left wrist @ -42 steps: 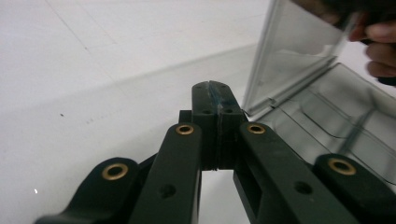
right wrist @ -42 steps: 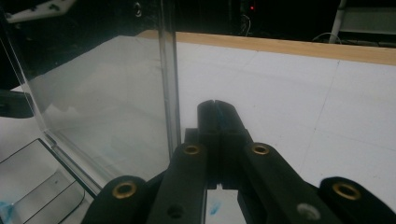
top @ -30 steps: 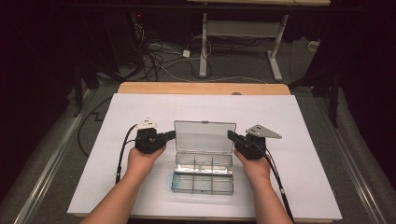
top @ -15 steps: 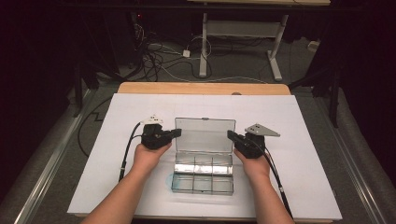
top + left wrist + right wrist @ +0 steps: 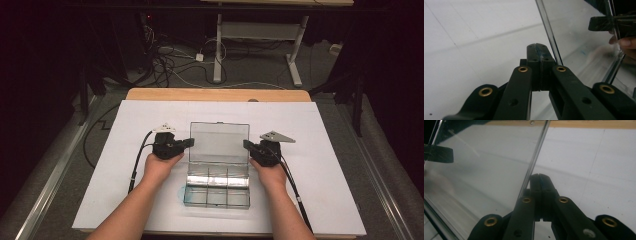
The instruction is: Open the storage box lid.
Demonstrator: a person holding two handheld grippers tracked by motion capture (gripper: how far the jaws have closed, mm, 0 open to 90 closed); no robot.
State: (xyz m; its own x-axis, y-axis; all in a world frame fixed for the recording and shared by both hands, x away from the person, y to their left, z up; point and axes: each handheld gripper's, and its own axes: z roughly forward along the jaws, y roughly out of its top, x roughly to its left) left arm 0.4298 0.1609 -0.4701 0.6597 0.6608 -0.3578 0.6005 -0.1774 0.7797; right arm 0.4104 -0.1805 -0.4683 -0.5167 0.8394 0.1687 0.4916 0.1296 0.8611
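A clear plastic compartment box (image 5: 217,196) lies on the white sheet, its lid (image 5: 219,142) standing open and upright. My left gripper (image 5: 190,142) is shut, and its tips rest at the lid's left edge. My right gripper (image 5: 246,144) is shut at the lid's right edge. In the left gripper view the shut jaws (image 5: 539,48) sit just beside the lid's edge (image 5: 548,30), with the other gripper (image 5: 604,23) seen through the plastic. In the right gripper view the shut jaws (image 5: 539,177) sit by the lid's edge (image 5: 537,151). Nothing is between either pair of jaws.
The white sheet (image 5: 125,125) covers a wooden table (image 5: 215,94). The box's compartments look empty. Cables (image 5: 135,165) trail from both grippers toward the near edge. Beyond the table are a dark floor with loose cables (image 5: 175,60) and a desk frame (image 5: 295,65).
My left gripper has moved right and slightly down, closing on the lid's left edge. The right gripper and the box have stayed in place.
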